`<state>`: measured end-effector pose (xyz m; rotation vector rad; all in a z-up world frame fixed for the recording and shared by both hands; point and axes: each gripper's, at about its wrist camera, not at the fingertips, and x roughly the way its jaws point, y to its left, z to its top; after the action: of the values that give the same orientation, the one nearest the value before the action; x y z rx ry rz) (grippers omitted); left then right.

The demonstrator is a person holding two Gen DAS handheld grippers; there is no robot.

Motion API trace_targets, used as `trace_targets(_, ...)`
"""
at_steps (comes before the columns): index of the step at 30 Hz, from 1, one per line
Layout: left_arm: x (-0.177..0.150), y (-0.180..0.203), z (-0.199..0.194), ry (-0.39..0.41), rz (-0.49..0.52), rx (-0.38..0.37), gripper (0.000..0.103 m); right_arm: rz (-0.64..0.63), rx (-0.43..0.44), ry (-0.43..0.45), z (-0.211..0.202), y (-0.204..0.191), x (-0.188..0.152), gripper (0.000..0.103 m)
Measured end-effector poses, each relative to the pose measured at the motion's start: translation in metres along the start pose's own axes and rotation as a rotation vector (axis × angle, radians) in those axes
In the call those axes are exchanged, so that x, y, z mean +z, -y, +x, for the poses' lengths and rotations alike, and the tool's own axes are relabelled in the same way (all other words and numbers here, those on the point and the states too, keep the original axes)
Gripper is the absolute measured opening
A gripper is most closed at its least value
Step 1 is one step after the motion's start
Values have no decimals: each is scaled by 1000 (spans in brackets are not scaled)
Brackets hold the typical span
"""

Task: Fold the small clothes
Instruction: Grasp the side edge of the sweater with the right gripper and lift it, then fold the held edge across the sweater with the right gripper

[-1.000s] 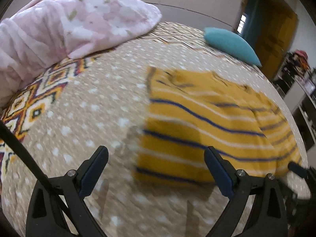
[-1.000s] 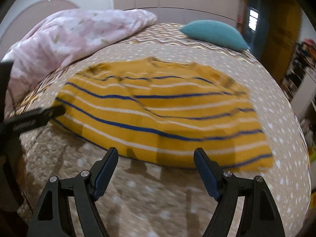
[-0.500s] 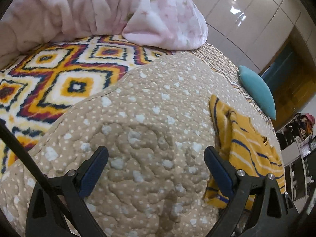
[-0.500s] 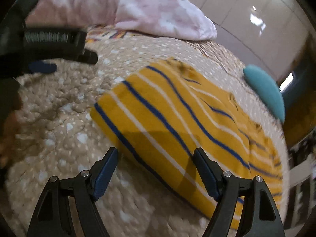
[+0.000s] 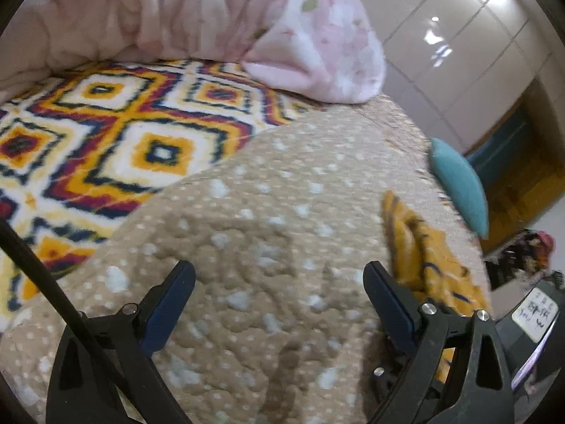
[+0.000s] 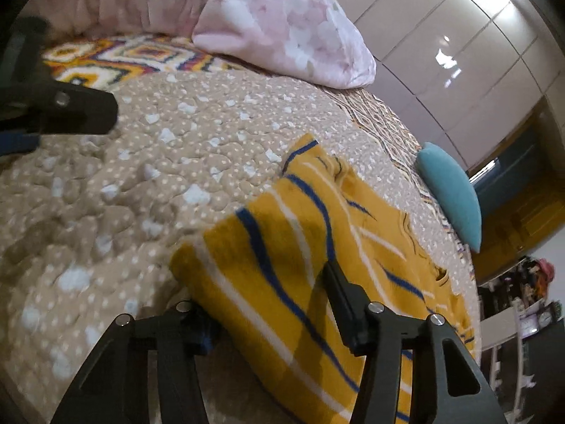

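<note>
A yellow garment with blue and white stripes (image 6: 317, 247) lies flat on the tan dotted bedspread (image 6: 176, 162). My right gripper (image 6: 268, 300) is open; its jaws straddle the garment's near edge, the left finger tucked under the cloth and the right finger (image 6: 340, 289) on top. In the left wrist view the garment (image 5: 423, 247) shows at the right, beyond the right finger. My left gripper (image 5: 279, 293) is open and empty over bare bedspread (image 5: 265, 229), left of the garment. It also shows in the right wrist view (image 6: 70, 109) at the far left.
A pink floral quilt (image 5: 212, 17) is heaped at the back. A patterned yellow, red and white blanket (image 5: 106, 134) lies at the left. A teal pillow (image 6: 452, 190) sits at the far right near the bed's edge. Wardrobe doors (image 6: 441, 53) stand behind.
My right gripper has moved forward and down onto the garment's near edge, and its jaws have narrowed around it. My left gripper has swung left, off the garment, over bare bedspread.
</note>
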<state>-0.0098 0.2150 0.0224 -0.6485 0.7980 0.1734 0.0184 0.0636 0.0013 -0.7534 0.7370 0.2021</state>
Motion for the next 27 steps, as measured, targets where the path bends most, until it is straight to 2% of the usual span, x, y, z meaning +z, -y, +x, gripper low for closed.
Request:
trace_targets(3, 1, -5, -2, 1, -21, -21, 95, 13, 5, -7, 6, -2, 2, 53)
trace_targets(5, 1, -7, -6, 19, -32, -26, 95, 36, 39, -16, 6, 1, 1, 29)
trace_targets(8, 2, -9, -11, 40, -43, -11, 95, 123, 108, -12, -3, 18, -3, 17)
trace_targets(13, -1, 9, -18, 22, -6, 6, 95, 329, 244, 10, -23, 71, -3, 15)
trace_targets(18, -15, 60, -39, -14, 141, -28, 95, 577, 326, 71, -46, 152, -21, 14)
trace_targets(21, -24, 92, -48, -39, 202, -67, 95, 697, 312, 98, -56, 201, -47, 14)
trace_targets(24, -38, 128, -55, -65, 280, -113, 95, 862, 281, 101, -59, 262, -101, 14)
trace_targets(27, -55, 158, -54, -101, 353, -146, 95, 966, 218, 73, -51, 299, -154, 14)
